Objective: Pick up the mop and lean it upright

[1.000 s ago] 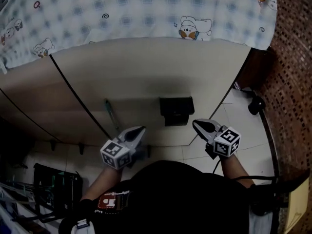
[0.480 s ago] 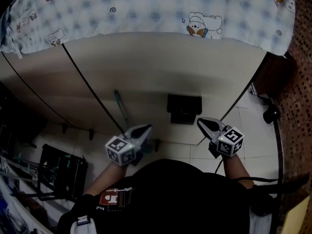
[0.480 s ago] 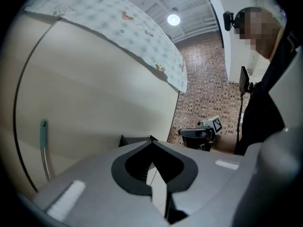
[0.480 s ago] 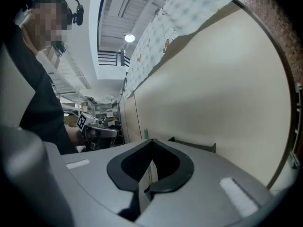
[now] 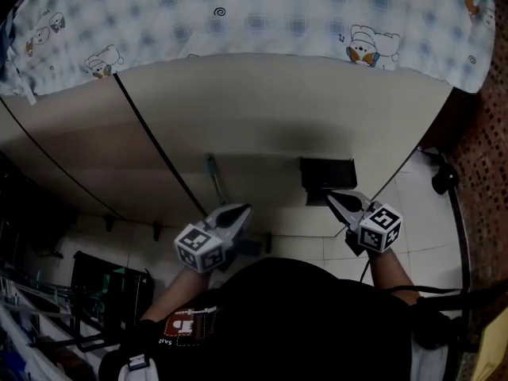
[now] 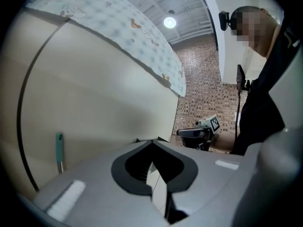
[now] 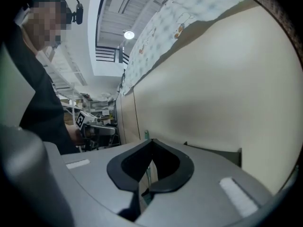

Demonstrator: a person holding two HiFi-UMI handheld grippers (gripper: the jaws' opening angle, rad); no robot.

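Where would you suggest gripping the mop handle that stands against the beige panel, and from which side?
Grip the mop handle on its bare metal shaft, just under the teal grip. It stands nearly upright with the beige panel behind it, so come level from the room side, probably with the nearer left tongs, opened first.

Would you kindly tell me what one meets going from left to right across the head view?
Dark rack → mop handle → black box at the wall's foot → small dark object on the floor.
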